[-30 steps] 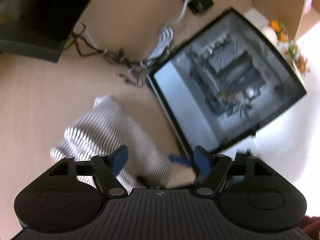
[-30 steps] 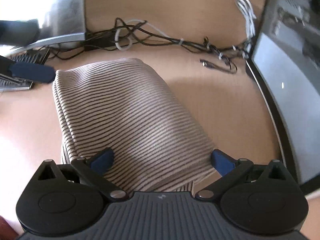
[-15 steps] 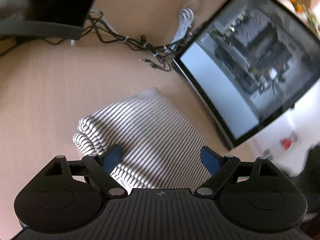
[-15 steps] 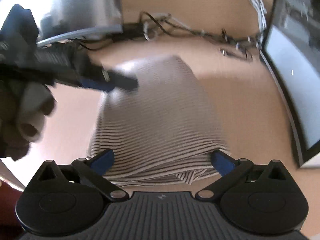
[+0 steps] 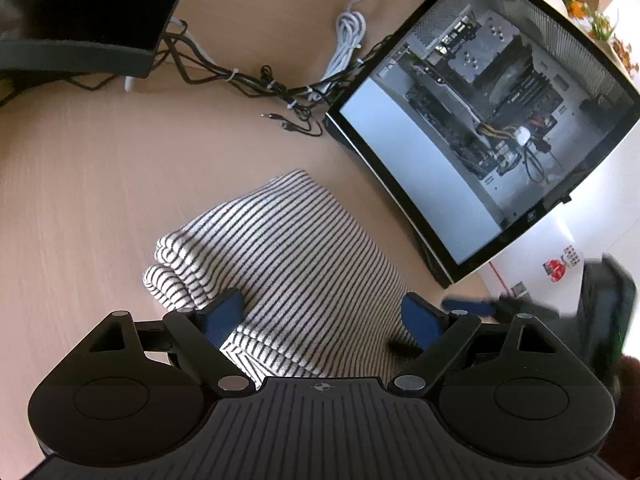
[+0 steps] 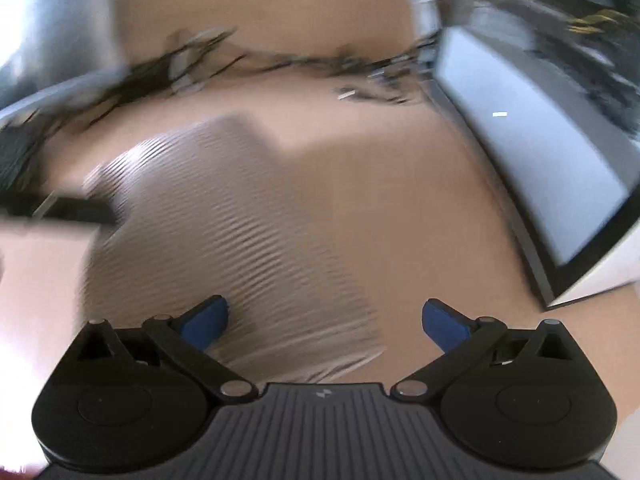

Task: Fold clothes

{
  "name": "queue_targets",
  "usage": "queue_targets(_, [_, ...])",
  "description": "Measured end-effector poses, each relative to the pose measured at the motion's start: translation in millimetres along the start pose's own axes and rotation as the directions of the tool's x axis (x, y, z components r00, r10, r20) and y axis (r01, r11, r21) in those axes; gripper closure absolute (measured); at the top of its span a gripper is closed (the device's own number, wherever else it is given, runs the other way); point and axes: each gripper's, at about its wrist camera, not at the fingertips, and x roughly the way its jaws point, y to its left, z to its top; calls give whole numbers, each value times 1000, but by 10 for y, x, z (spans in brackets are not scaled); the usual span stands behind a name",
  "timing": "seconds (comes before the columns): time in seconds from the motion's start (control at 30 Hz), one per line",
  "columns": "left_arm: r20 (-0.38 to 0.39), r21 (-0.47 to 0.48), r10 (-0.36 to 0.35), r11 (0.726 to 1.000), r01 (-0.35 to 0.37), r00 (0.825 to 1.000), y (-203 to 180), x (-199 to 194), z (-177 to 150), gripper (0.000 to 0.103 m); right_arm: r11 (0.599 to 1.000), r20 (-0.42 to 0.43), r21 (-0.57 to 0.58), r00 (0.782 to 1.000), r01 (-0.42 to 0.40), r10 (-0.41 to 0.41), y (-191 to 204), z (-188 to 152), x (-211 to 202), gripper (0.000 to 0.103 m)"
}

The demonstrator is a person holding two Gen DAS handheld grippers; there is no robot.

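Note:
A folded white garment with thin black stripes (image 5: 288,264) lies on the light wooden table (image 5: 100,168). My left gripper (image 5: 324,316) hovers over its near end, open, with the cloth under the wide gap and neither blue pad pressing on it. In the blurred right wrist view the same striped garment (image 6: 240,232) lies left of centre. My right gripper (image 6: 326,320) stands open over its near right corner, with nothing held. A blue fingertip of the right gripper (image 5: 468,306) shows at the right in the left wrist view.
An open computer case (image 5: 492,112) with a glass side stands to the right of the garment. A tangle of cables (image 5: 280,92) runs along the back. A dark monitor base (image 5: 80,52) sits at the back left.
The left gripper has sunk closer over the garment's near end. The right wrist view has swung right and gone blurred, so the garment now lies further left in it. Both stayed open.

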Motion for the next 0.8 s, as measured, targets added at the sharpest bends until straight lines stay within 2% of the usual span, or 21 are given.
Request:
queue_targets(0.1, [10, -37, -13, 999, 13, 1000, 34, -13, -14, 12, 992, 1, -123, 1000, -21, 21, 161, -108, -87, 0])
queue_targets(0.23, [27, -62, 11, 998, -10, 1000, 16, -32, -54, 12, 978, -39, -167, 992, -122, 117, 84, -10, -95, 0])
queue_targets(0.37, [45, -79, 53, 996, -49, 998, -44, 3, -61, 11, 953, -29, -219, 977, -210, 209, -140, 177, -167, 0])
queue_targets(0.47, [58, -101, 99, 991, -92, 993, -126, 48, -56, 7, 946, 24, -165, 958, -279, 287, -399, 340, -219, 0])
queue_targets(0.57, [74, -79, 153, 986, -148, 985, -220, 86, -115, 7, 923, 78, -40, 920, -383, 385, -641, 571, -84, 0])
queue_targets(0.63, [85, -79, 188, 980, -181, 978, -269, 98, -158, 7, 898, 82, 27, 897, -438, 435, -700, 702, 133, 0])
queue_targets(0.7, [94, -91, 216, 974, -207, 972, -304, 99, -189, 7, 880, 63, 58, 882, -471, 468, -657, 826, 406, 4])
queue_targets(0.73, [97, -96, 225, 972, -216, 969, -313, 100, -200, 7, 871, 53, 70, 873, -487, 484, -628, 875, 527, 9])
queue_targets(0.8, [99, -97, 247, 967, -237, 964, -336, 111, -218, 7, 844, 31, 91, 849, -528, 527, -577, 940, 752, 9])
